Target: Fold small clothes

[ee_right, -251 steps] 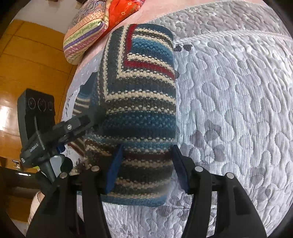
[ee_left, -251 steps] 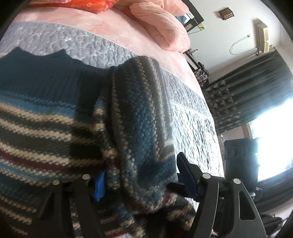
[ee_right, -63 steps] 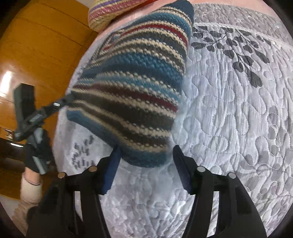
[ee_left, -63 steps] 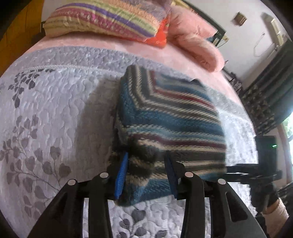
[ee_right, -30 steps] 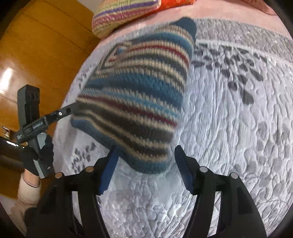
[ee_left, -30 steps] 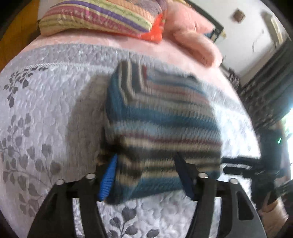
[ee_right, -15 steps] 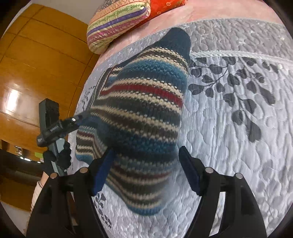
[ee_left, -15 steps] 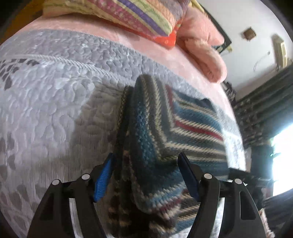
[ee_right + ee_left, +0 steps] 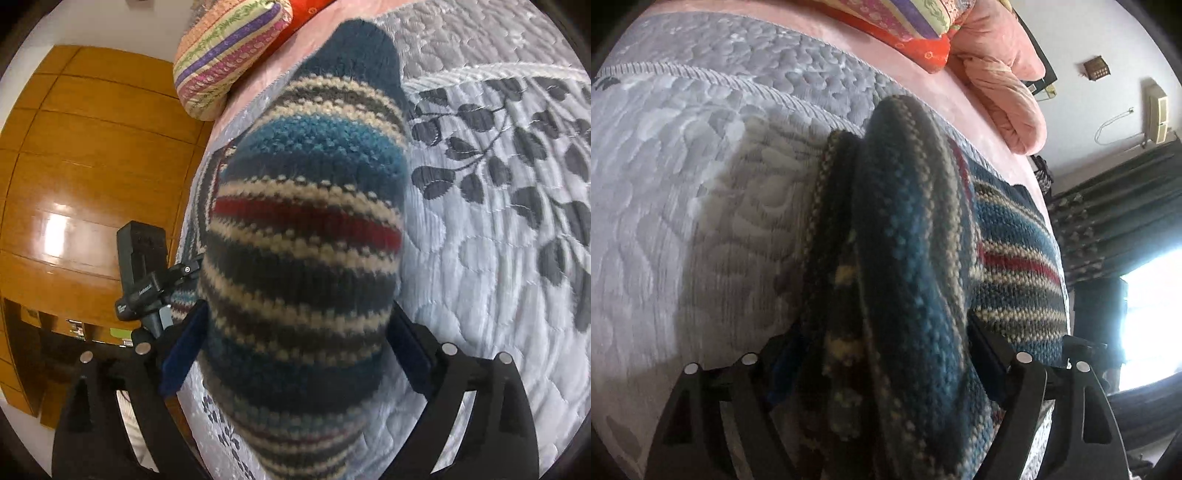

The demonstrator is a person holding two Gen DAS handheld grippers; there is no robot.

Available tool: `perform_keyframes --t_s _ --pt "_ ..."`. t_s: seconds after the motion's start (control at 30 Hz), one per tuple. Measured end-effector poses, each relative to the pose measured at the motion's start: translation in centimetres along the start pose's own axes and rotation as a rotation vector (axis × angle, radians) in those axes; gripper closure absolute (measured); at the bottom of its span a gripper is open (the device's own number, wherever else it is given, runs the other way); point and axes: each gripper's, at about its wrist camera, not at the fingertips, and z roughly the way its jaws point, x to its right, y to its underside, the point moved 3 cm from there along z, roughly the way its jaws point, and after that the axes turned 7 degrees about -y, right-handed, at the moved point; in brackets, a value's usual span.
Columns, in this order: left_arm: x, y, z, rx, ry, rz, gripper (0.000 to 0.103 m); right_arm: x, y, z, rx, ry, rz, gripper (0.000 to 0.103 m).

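The folded striped sweater [image 9: 908,258] fills the left gripper [image 9: 882,354], jaws seemingly touching it, on the grey quilt [image 9: 683,166].

My left tool [image 9: 879,354] and right tool [image 9: 295,332] each straddle the folded sweater [image 9: 306,236], jaws spread wide.

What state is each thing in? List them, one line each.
Striped sweater: folded into a thick bundle, lying on the bed.
Left gripper: open, jaws either side of the bundle's edge.
Right gripper: open, jaws straddling the bundle's end.
Grey quilt: spread flat.
Striped pillow: at the headboard.
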Motion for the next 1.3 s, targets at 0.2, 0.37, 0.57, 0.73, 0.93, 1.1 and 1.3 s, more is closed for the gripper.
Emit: perform_keyframes --t_s 0.2,0.37,0.57,0.73,0.93,1.1,1.3 --pt "1.0 -0.2 0.4 0.029 -0.019 -0.006 0.048 -0.8 -0.5 0.3 0.019 0.002 0.002 0.036" --pt "2.8 0.5 -1.4 0.07 0.037 -0.02 0.057 -2.8 0.5 -1.9 0.007 -0.01 -0.035 0.048" --pt "9.0 5.0 -3.8 0.071 0.124 0.022 0.057 -5.3 4.2 -8.8 -0.023 0.035 -0.134 0.048" --pt "14.9 10.6 -4.0 0.023 0.148 0.059 0.056 -5.7 8.7 -14.9 -0.057 0.088 -0.165 0.048" --pt "20.2 16.6 -1.8 -0.049 0.103 0.085 0.056 -3.8 14.1 -19.5 -0.097 0.165 -0.17 0.047" --pt "22.0 19.4 1.2 -0.093 0.029 0.111 0.056 0.4 16.9 -20.0 -0.097 0.191 -0.11 0.046" --pt "22.0 20.6 3.1 -0.06 -0.045 0.187 0.052 4.7 17.7 -19.1 -0.117 0.213 -0.037 0.041"
